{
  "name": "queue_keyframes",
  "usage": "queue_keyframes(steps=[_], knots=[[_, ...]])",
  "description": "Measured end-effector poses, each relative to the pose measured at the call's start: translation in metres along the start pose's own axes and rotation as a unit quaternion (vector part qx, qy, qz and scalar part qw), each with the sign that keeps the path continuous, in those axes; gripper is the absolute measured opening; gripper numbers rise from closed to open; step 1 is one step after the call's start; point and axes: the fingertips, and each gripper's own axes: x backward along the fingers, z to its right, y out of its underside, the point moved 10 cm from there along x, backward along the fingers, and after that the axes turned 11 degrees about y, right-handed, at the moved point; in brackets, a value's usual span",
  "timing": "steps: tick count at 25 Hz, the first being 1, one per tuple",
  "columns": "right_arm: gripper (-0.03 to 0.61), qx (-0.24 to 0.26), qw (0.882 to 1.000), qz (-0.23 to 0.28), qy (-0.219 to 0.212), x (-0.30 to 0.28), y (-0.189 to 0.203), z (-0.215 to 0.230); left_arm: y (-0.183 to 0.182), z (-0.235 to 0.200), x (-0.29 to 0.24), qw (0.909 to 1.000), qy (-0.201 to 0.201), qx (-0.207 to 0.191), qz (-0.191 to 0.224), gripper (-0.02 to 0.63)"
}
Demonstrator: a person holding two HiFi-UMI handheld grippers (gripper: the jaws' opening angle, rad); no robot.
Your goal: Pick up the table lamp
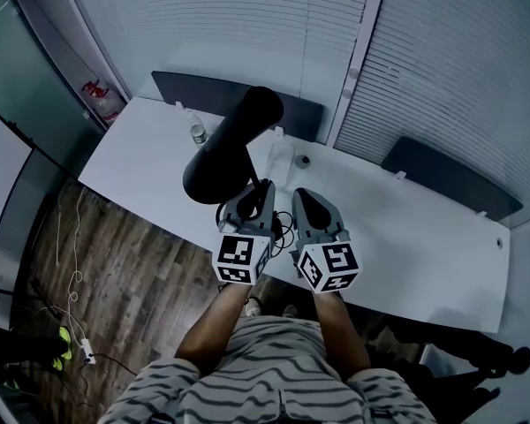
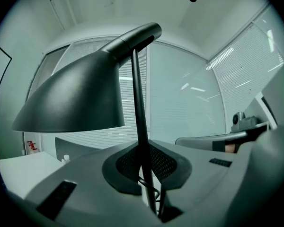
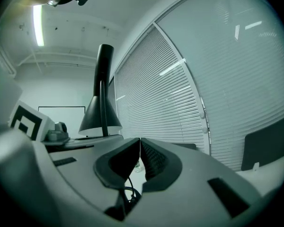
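The black table lamp (image 1: 219,153) hangs above the white table (image 1: 406,237), its cone shade tilted to the left. My left gripper (image 1: 262,186) is shut on the lamp's thin black stem (image 2: 139,108), which rises straight between the jaws; the shade (image 2: 75,96) fills the upper left of the left gripper view. My right gripper (image 1: 303,196) is beside the left one, apart from the lamp, jaws shut with nothing between them (image 3: 138,145). In the right gripper view the lamp (image 3: 100,112) stands off to the left. A black cable (image 1: 287,228) loops under the grippers.
On the table behind the lamp are a small bottle (image 1: 199,134), a clear cup (image 1: 281,159) and a small dark object (image 1: 304,161). Dark panels (image 1: 194,91) line the table's far edge in front of blinds. Wooden floor (image 1: 115,263) lies to the left.
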Motion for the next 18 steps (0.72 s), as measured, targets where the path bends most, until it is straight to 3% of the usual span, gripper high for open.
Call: queue_keyframes(steps=[18], knots=[[0.011, 0.007, 1.0, 0.0, -0.006, 0.01, -0.002, -0.016, -0.005, 0.025, 0.031, 0.9999, 0.01, 0.006, 0.005, 0.028]])
